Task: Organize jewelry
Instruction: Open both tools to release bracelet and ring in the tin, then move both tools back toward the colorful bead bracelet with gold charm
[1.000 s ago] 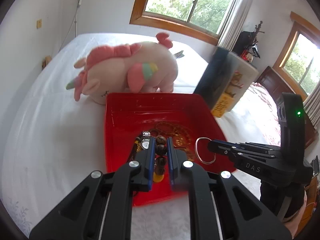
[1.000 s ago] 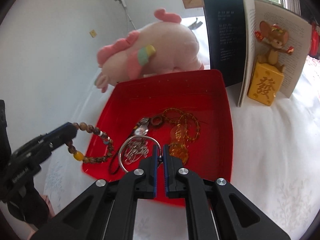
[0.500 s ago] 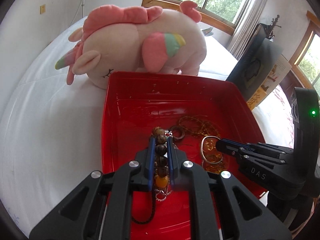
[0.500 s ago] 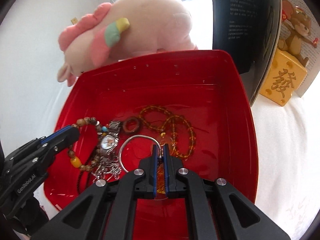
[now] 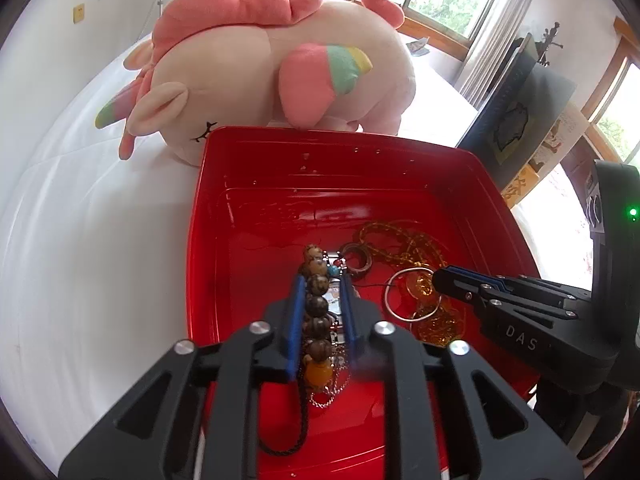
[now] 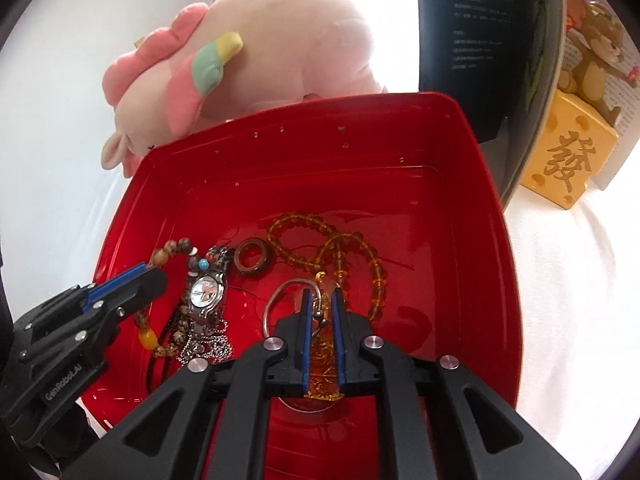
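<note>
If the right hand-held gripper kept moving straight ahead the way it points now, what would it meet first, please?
Probably the amber bead necklace lying just beyond the right hand-held gripper, then the far wall of the red tray. Depth is hard to judge here.

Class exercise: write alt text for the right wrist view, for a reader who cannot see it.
The right tool, fingers slightly apart, reaches into a red tray over a silver bangle. The left tool sits at a wooden bead bracelet, beside a wristwatch and amber beads. A plush unicorn lies behind.
</note>
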### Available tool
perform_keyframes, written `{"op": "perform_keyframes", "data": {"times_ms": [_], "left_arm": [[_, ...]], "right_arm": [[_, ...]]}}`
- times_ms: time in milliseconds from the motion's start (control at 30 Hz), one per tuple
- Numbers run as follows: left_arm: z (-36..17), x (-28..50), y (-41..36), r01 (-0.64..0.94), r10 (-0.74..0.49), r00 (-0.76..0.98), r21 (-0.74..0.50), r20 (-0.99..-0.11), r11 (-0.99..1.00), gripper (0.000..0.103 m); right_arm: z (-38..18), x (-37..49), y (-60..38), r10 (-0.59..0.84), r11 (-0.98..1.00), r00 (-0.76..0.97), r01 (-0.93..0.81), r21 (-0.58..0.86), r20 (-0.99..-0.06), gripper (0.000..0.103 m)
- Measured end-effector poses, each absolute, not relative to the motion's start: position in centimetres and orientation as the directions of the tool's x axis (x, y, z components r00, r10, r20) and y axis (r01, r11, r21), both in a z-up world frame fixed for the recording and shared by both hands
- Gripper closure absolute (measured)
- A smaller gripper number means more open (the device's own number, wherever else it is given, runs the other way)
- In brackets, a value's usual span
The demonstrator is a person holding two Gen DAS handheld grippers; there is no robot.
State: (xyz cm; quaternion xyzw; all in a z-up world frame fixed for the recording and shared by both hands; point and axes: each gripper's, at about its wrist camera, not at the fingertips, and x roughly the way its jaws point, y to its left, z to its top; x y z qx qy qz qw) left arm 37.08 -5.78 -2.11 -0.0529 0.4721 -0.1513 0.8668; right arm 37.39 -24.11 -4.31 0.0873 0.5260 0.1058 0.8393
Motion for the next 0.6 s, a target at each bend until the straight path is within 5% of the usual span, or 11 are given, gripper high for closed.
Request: {"op": "perform_keyframes", "data": {"times_ms": [200,600], "left_arm": [[-1.1,36.3,-5.8,0.220,-0.316,0.536,-0.233,-0.783,0.947,0.052],[2.3,31.9,-5.6,0.235,-0.309,0.608,-0.206,-0.731,0.950,0.042]], "right_arm": [[-3.2,36.6,-24.8,0.276,0.960,0.453,-0.083,0.268,-0.847,0.089],[-0.2,32.5,-26.4,0.311,0.948,0.500,-0.105,0.300,-0.808,0.087]]}}
